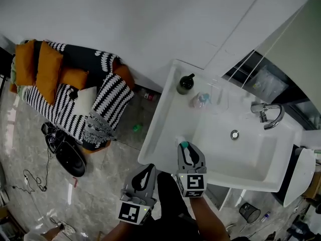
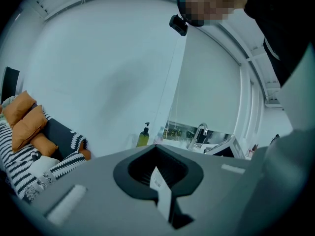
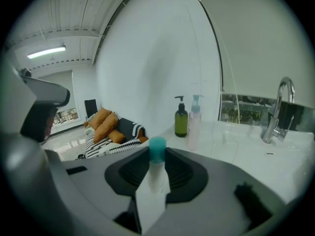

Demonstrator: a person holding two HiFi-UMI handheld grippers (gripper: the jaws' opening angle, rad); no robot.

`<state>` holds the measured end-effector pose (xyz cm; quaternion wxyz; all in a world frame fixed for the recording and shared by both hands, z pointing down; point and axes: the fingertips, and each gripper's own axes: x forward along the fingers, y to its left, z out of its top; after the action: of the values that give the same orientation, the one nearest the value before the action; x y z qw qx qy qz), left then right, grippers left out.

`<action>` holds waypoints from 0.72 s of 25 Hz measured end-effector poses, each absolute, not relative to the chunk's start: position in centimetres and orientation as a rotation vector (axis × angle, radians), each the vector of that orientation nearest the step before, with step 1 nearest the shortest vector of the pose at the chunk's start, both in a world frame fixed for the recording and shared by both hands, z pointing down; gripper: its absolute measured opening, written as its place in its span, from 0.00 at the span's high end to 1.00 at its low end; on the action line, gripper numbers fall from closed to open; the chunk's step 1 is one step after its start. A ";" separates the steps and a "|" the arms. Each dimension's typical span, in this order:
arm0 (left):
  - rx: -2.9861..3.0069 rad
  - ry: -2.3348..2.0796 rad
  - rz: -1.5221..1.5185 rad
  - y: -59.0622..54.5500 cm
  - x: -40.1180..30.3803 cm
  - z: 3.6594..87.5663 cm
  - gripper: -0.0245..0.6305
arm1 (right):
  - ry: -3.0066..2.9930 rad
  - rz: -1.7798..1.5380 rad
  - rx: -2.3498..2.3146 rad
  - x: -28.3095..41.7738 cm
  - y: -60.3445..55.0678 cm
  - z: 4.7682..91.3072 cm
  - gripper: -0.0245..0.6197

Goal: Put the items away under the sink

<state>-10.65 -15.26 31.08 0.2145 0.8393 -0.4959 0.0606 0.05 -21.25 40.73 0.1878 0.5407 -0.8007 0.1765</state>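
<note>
Teal-capped white bottle (image 3: 157,175) clamped in right tool (image 1: 186,151), over the sink's (image 1: 161,119) front-left rim. Left tool (image 1: 145,169) jaws together, empty, just off that corner. Green pump bottle (image 1: 185,84) and pink pump bottle (image 1: 199,100) near back-left corner.

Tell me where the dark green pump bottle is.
Head view: the dark green pump bottle stands at the far corner of the white counter, beside the pink pump bottle, left of the faucet.

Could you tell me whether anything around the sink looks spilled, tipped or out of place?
Nothing stands out. The green bottle and pink bottle stand upright on the sink, with no spill visible; the right gripper holds a teal-capped bottle.
</note>
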 end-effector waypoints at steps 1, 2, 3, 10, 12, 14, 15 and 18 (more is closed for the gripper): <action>2.328 -1.376 0.166 -15.0 -10.8 30.9 0.95 | -2.250 0.500 1.526 0.0 -21.0 40.6 0.80; 2.331 -1.377 0.161 -14.9 -10.9 30.7 0.95 | -2.249 0.500 1.529 0.0 -20.8 40.4 0.80; 2.341 -1.382 0.153 -14.8 -11.0 30.3 0.95 | -2.250 0.499 1.532 -0.1 -20.6 40.2 0.80; 2.401 -1.395 0.100 -13.4 -11.3 28.5 0.95 | -2.269 0.392 1.504 -0.4 -19.2 38.0 0.80; 2.379 -1.372 0.108 -12.5 -11.2 28.3 0.95 | -2.269 0.394 1.518 -0.5 -18.5 37.5 0.80; 2.389 -1.370 0.104 -11.8 -11.4 27.8 0.95 | -2.267 0.393 1.528 -0.6 -17.8 36.9 0.80; 2.398 -1.371 0.097 -11.6 -11.6 27.4 0.95 | -2.266 0.396 1.536 -0.6 -17.4 36.6 0.80; 2.437 -1.385 0.054 -11.3 -12.1 26.0 0.95 | -2.260 0.405 1.553 -0.6 -16.4 35.7 0.80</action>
<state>-12.07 -11.27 25.97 0.1682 0.8569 -0.4869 0.0190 -0.64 -16.39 35.72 0.1838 0.5507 -0.8014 0.1436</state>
